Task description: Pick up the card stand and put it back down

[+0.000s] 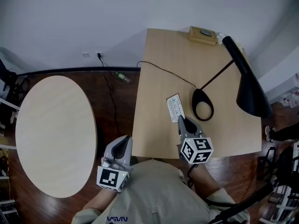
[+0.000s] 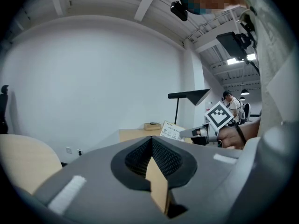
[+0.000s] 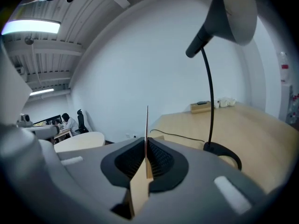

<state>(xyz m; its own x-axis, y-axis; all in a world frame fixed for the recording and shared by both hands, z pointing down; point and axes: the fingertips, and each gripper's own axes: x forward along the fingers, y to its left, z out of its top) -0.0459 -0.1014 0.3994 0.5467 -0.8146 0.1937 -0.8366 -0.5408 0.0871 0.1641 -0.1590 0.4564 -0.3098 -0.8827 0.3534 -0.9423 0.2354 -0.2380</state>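
Grip quality decides this step, so check it one view at a time.

Head view: your right gripper point(image 1: 181, 121) is clenched on the near edge of the card stand point(image 1: 175, 108). The stand is toward the front edge of the desk point(image 1: 163, 50), just beside the base of the desk lamp point(image 1: 203, 105). You cannot tell from here whether its foot touches the desktop. Your left gripper point(image 1: 122, 142) hangs off the desk's front left corner, between the desk and the round table point(image 1: 56, 134). Leave it there.

Left gripper view: the left gripper's point(image 2: 152, 146) jaws are pressed together on nothing. Past them the card stand point(image 2: 171, 130) leans, pinched by the right gripper point(image 2: 183, 133), so level your wrist.

Right gripper view: the card stand point(image 3: 146, 122) shows edge-on and upright between the pads of the right gripper point(image 3: 146, 149). The bite looks narrow. Move straight up and straight down, steer clear of the desk lamp point(image 3: 209, 97), and seat the foot flat before you let go.
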